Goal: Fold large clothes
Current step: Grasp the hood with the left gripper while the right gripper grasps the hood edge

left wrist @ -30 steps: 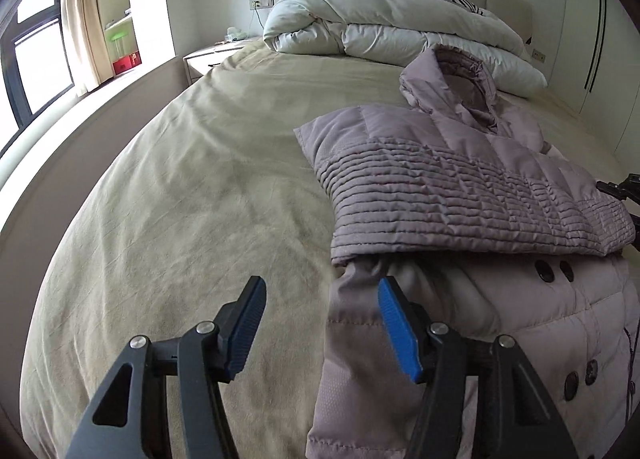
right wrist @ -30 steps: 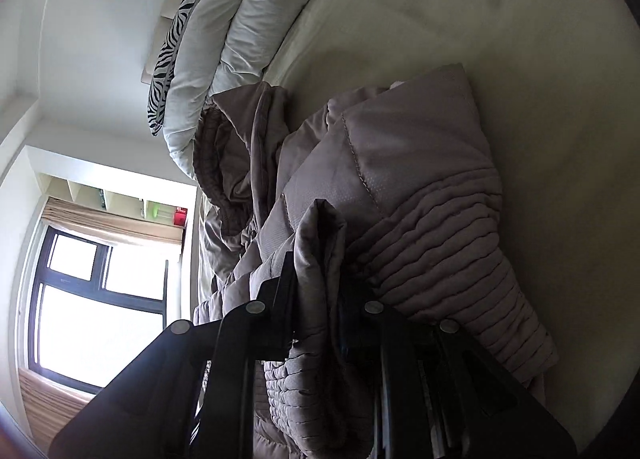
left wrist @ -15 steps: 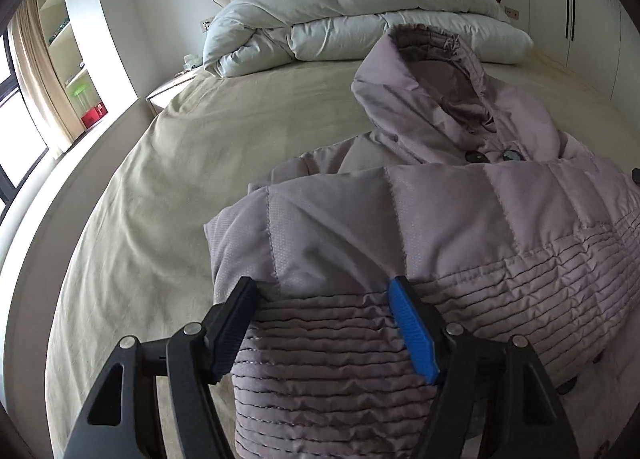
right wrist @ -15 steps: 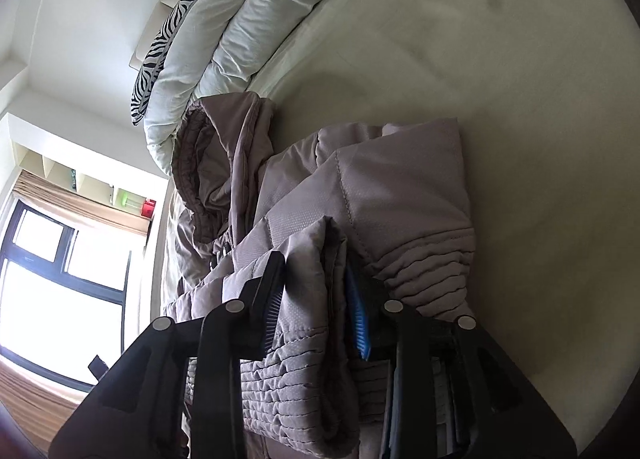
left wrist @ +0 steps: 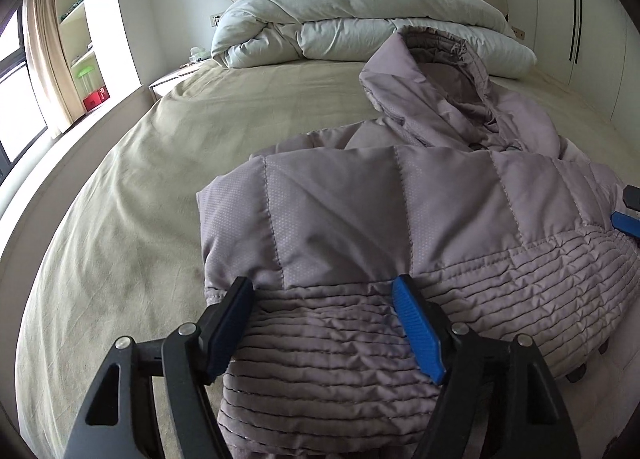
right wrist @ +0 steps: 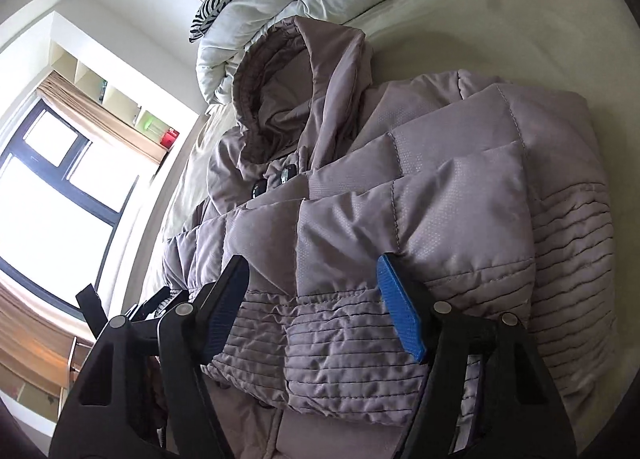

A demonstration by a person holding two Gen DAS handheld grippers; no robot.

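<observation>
On the olive bedsheet (left wrist: pixel 120 187) beside the window (right wrist: pixel 52 195), we note the quilted mauve jacket (left wrist: pixel 400 219) folded, left gripper (left wrist: pixel 324 323) and right gripper (right wrist: pixel 312 299) spread wide, gripping nothing.

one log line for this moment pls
task: fold large clothes | item: mauve quilted hooded jacket folded on beige bed sheet | left hand-held gripper: open | right hand-held gripper: open
</observation>
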